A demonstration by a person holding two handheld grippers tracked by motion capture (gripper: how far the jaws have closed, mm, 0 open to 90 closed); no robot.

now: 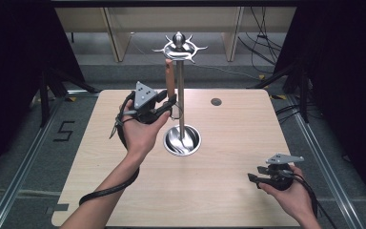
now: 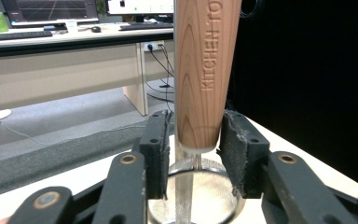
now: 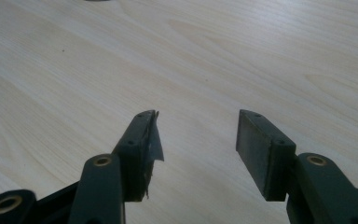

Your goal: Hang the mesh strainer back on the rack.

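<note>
A metal utensil stand [image 1: 180,95] rises from a round base [image 1: 182,140] at the table's middle, with a crown of hooks [image 1: 179,47] on top. A wooden-handled kitchen tool [image 1: 170,78] hangs from a hook beside the pole. My left gripper [image 1: 171,102] reaches the handle's lower end. In the left gripper view the handle [image 2: 205,70] stands upright between the jaws of my left gripper [image 2: 195,135], with a thin gap at the left pad [image 2: 161,154], so it is open. My right gripper [image 1: 253,179] hovers low at the front right. It [image 3: 198,135] is open with nothing between its jaws.
The light wooden table [image 1: 228,143] has a small dark grommet [image 1: 216,101] behind the stand. A black cable [image 1: 109,188] trails from the left gripper across the table's front left. Wooden furniture legs and floor cables lie beyond the far edge, and dark curtains flank both sides.
</note>
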